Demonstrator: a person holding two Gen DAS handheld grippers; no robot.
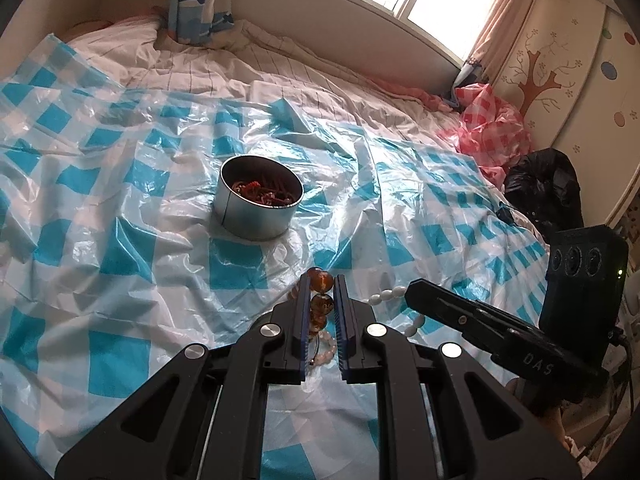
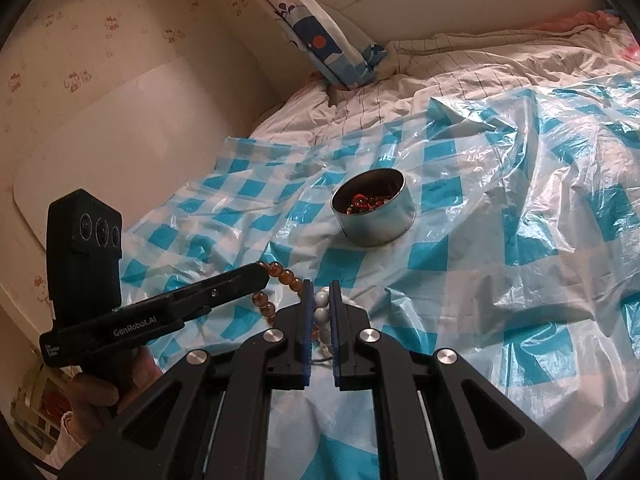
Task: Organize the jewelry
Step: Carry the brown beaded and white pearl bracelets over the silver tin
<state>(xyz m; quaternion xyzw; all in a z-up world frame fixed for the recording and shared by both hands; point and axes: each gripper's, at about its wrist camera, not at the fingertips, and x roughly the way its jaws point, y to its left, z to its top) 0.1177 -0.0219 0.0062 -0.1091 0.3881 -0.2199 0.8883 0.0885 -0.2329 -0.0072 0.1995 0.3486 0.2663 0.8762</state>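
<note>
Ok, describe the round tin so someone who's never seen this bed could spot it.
On the blue-and-white checked plastic sheet covering the bed, look ahead of both grippers. The round metal tin stands there alone, open-topped, with reddish beads inside. It is the only container; the other jewelry is loose bead strings.

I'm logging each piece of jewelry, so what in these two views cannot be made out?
- Amber bead bracelet: left view, the left gripper covers part of the loop.
- White bead bracelet: right view, the right gripper hides most beads.
- Tin: both views, reddish contents too tangled to count.
</note>
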